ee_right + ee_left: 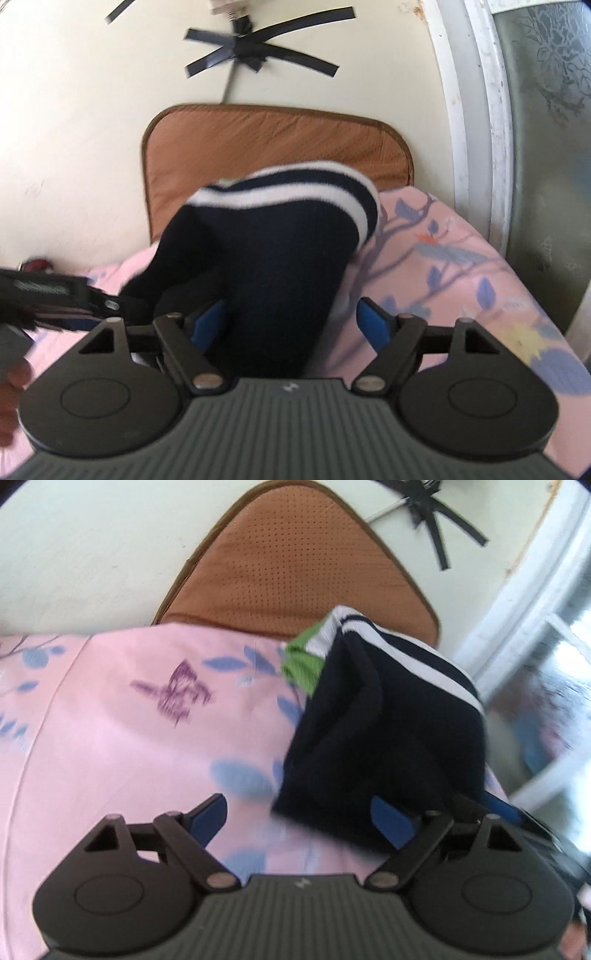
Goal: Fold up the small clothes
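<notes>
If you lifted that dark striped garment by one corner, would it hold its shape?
Probably not. The dark striped garment already lies crumpled in soft folds on the pink sheet, so it would likely droop. It looks knitted, so probably light and not slippery. Pushed, it would likely bunch up rather than slide.

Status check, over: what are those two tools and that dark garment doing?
Left tool open. Right tool open, navy striped garment loose between its fingers. Garment bunched on pink sheet. Nothing in the way.

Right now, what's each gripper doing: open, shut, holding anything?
Left gripper: open, nothing gripped; the dark striped garment lies against its right finger.
Right gripper: open; the garment sits between its fingers, not pinched.
</notes>
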`<state>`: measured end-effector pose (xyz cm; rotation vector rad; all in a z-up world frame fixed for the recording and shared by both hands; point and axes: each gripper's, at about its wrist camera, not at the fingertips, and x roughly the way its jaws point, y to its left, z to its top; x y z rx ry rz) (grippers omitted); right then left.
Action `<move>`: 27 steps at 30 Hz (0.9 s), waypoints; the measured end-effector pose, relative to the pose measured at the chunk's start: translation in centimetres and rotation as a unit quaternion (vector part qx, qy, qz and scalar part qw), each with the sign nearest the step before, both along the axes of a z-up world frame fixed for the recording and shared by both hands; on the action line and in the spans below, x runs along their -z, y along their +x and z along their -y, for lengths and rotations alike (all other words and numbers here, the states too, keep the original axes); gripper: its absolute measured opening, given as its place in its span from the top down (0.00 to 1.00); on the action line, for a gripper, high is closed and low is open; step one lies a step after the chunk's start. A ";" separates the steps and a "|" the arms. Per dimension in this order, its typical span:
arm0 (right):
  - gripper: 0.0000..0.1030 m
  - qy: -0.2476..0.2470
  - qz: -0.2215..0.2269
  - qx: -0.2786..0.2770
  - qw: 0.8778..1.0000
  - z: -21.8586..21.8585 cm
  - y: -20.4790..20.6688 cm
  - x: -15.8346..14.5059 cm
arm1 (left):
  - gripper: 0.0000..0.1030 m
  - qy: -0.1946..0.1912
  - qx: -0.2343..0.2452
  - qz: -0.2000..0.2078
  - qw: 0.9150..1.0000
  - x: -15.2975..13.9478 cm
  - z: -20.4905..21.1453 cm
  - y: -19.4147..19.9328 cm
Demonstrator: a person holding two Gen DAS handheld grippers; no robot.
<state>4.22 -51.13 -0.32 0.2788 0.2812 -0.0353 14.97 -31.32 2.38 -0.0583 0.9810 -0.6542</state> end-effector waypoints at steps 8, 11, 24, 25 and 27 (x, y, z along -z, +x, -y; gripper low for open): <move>0.70 -0.144 -0.052 -0.007 0.988 0.0 4.8 -3.9 | 0.15 0.016 0.007 0.041 0.999 -2.2 -7.8 -6.1; 0.66 -0.196 -0.078 0.040 0.977 0.6 6.6 -4.3 | 0.15 0.010 -0.003 0.055 0.998 -3.0 -11.8 -8.1; 0.47 -0.144 -0.074 0.088 0.983 -3.5 -2.6 -4.6 | 0.14 0.062 -0.052 0.149 0.986 -3.6 -22.5 -13.5; 0.47 -0.137 -0.076 0.088 0.984 -4.2 -3.3 -4.5 | 0.14 0.054 -0.050 0.149 0.986 -3.5 -22.4 -13.6; 0.47 -0.126 -0.079 0.088 0.985 -5.6 -4.4 -4.2 | 0.14 0.041 -0.043 0.149 0.987 -3.3 -22.4 -14.1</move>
